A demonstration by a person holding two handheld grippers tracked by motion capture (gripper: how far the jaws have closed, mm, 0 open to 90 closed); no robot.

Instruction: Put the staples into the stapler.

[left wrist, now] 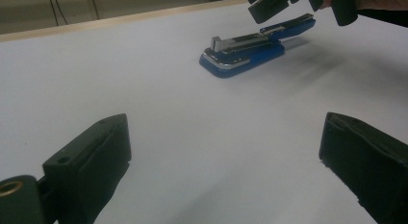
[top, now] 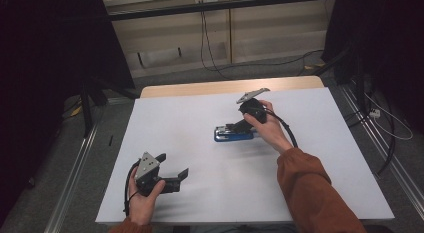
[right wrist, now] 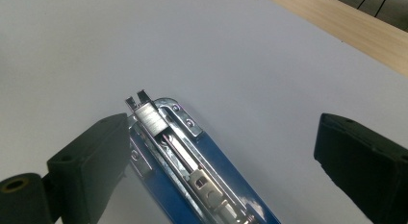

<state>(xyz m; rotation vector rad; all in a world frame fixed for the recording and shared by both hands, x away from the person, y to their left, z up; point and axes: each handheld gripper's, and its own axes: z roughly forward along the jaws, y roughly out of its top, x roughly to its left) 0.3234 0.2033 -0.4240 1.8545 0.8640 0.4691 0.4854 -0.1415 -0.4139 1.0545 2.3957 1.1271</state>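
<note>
Both grippers stand wide open with nothing between their jaws. Right gripper (top: 235,127) hangs over the one blue stapler (top: 233,134) near the middle of the white table (top: 190,118); in the right gripper view the stapler (right wrist: 192,161) lies open with its metal staple channel showing, its front end just beside one jaw, the other jaw well apart over bare table. Left gripper (top: 172,170) sits low near the table's near-left edge, well apart from the stapler, jaws spread over bare surface. In the left gripper view the stapler (left wrist: 250,46) lies far off, with the right gripper (left wrist: 288,3) just above its rear end.

Open surface lies on every side of the stapler, with wide room to its left and toward the near edge. A bare wooden strip (top: 225,85) runs along the far edge.

Count: two grippers, one stapler, one table.
</note>
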